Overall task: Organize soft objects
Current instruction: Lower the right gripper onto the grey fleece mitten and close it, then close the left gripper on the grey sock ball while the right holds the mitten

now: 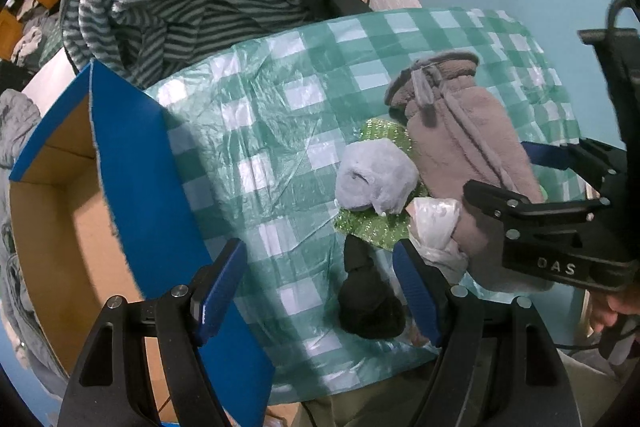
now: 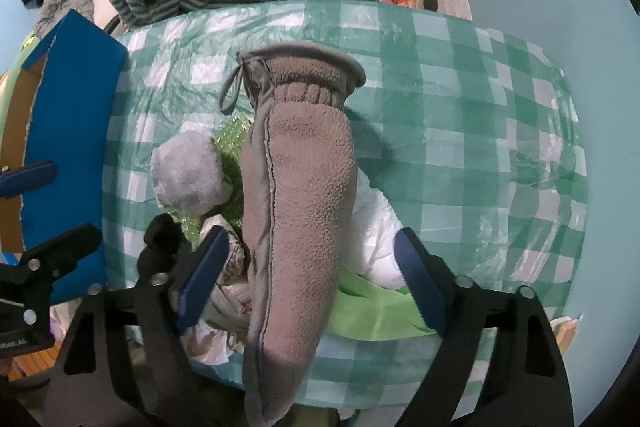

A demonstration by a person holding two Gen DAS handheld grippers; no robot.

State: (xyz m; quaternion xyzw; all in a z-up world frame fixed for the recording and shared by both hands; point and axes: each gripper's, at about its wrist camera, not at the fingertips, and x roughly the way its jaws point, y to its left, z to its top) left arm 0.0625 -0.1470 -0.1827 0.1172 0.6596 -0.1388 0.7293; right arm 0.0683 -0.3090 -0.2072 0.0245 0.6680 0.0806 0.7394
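Right wrist: one brown mitten (image 2: 298,195), one grey plush (image 2: 188,173).

The counter (image 2: 480,75) wears a cover checked in green and white. On it a brown mitten (image 2: 296,195) has a grey cuff trim. Just left of the mitten lies a pale grey plush lump (image 2: 188,175) on glittery green paper (image 1: 372,227), with a black sock (image 1: 368,303) near it. A blue-faced cardboard box (image 1: 136,163) is tan inside. Behind the counter, clothes (image 1: 192,15) are striped grey and dark.
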